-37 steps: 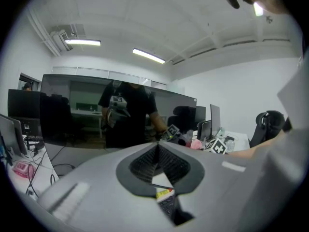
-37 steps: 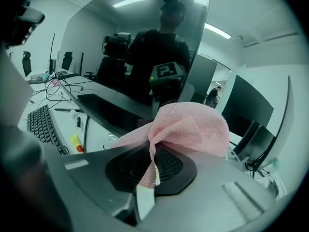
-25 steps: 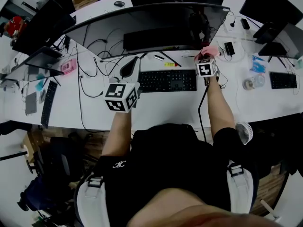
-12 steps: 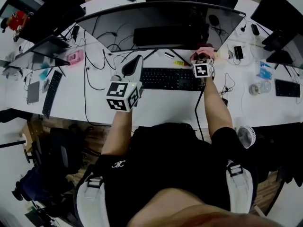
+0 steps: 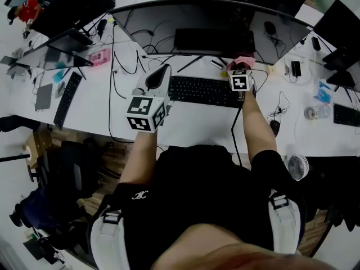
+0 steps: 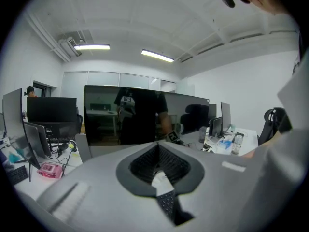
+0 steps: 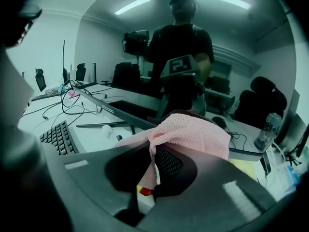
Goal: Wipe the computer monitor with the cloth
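Wiping looks barely begun: right tongs clenched on cloth at the lower edge of monitor, 1 o'clock, left tongs closed empty over counter, 11 o'clock, most of screen yet to cover.

- Head view looks steeply down from above onto the white bench and the wide curved black monitor.
- Left gripper view faces that screen roughly level, from farther back.
- Right gripper view sits close to its lower edge.
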### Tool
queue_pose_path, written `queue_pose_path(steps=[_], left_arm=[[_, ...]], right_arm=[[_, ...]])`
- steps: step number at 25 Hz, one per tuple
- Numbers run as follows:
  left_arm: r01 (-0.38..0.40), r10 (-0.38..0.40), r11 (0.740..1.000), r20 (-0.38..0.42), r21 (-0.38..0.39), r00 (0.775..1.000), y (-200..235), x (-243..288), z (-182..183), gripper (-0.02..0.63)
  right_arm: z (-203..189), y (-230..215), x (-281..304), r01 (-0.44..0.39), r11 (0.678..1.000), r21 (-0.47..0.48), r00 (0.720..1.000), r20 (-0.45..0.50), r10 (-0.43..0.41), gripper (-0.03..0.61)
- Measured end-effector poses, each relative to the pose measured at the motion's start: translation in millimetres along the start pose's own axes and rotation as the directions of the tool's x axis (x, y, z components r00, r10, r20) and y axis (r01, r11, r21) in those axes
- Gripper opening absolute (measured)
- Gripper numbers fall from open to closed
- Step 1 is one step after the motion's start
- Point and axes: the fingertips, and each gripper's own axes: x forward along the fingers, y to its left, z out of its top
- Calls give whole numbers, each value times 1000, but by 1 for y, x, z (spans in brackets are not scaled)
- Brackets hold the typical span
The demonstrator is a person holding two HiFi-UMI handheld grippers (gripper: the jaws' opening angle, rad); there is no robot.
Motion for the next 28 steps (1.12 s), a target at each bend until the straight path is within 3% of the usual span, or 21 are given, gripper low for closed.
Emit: queue_pose_path(steps=[11,28], left_arm=[[-91,90,995,-11,-37,996,64,-39,-15,44],[-166,165,984,-15,-64,986,162,-89,-33,44]], right_arm=[[30,67,18,-33,999,1,999,-4,33,18],[65,172,61,-58,978,200,998,-21,64,20]])
